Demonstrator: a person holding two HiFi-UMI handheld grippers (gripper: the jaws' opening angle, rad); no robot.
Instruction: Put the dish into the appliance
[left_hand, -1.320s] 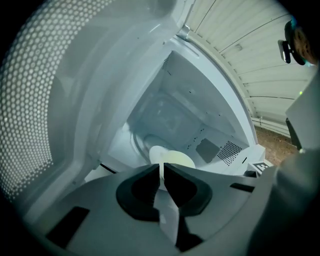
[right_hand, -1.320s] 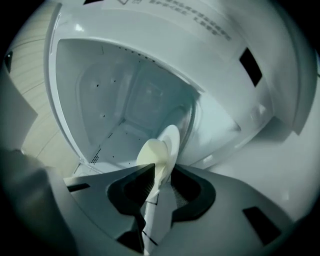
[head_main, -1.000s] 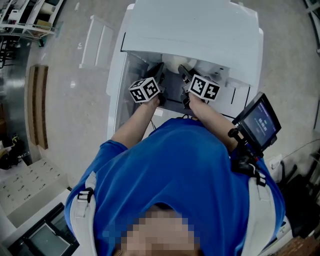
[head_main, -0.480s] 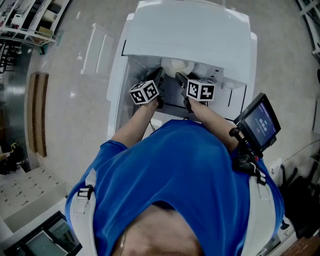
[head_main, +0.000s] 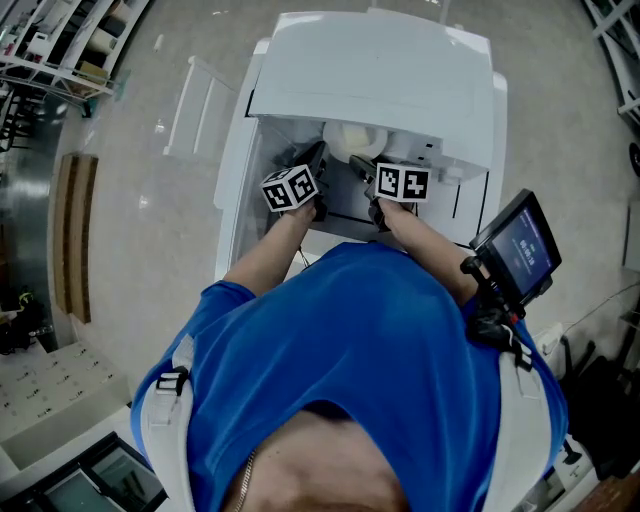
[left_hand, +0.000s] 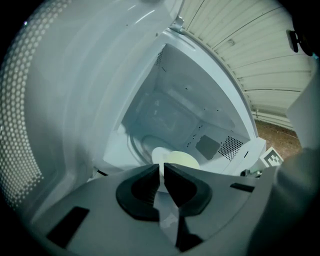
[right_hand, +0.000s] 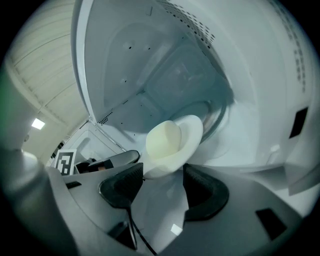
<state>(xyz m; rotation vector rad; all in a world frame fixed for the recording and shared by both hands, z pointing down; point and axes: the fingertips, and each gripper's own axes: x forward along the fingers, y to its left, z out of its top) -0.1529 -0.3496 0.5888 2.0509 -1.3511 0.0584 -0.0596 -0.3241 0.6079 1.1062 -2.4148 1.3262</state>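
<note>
My left tongs (left_hand: 162, 170) pinched on the dish (left_hand: 181, 160) rim inside the appliance (left_hand: 165, 100), my right tongs (right_hand: 162, 172) just opening, spread beside the dish, no grip

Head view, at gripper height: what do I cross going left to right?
Wooden strip → open appliance door → left gripper → right gripper, whose jaws have just been opening with the dish between them → tablet screen.
</note>
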